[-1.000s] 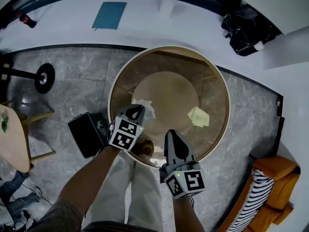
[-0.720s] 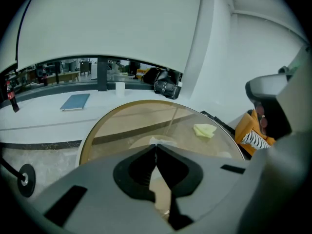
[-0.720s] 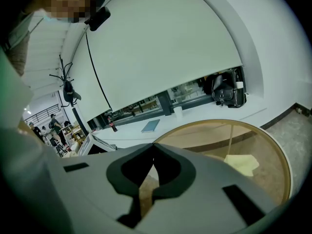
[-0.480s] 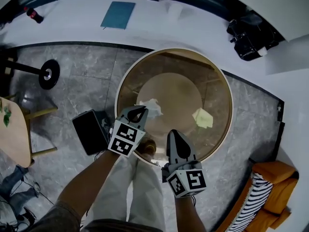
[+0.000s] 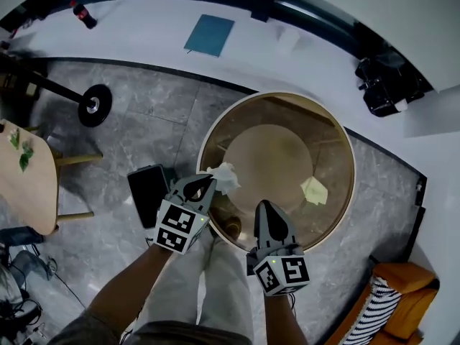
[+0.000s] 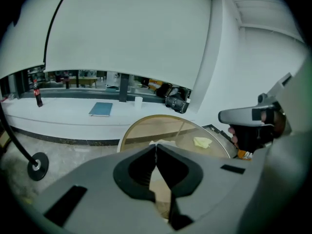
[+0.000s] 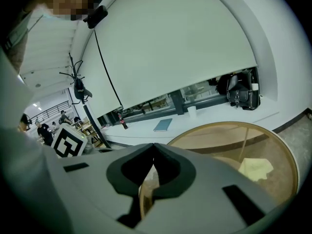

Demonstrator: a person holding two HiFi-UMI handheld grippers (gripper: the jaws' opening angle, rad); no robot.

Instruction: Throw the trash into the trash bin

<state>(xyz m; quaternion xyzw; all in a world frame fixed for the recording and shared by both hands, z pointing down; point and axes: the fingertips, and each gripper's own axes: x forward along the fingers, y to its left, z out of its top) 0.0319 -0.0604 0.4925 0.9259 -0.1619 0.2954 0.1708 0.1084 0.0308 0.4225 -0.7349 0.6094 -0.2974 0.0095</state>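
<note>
The left hand-held gripper point(image 5: 208, 180) pinches a white tissue point(image 5: 226, 175) by the table point(image 5: 287, 95); right hand-held gripper point(image 5: 264, 205) closed — empty.

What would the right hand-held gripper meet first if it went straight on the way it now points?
The right hand-held gripper would probably meet the round glass table top, just ahead and below its tips; the yellow paper lies right of that line. Depth is unclear.

Bright, even light is strongest on the long white window ledge point(image 5: 144, 34), which is nearly washed out, as is the crumpled white tissue point(image 5: 226, 176). The round brown-tinted glass table top point(image 5: 273, 121) has a dull sheen. Every view bows at its edges, with dark corners. The left gripper point(image 6: 156, 145) and right gripper point(image 7: 154, 144) look soft close up.
</note>
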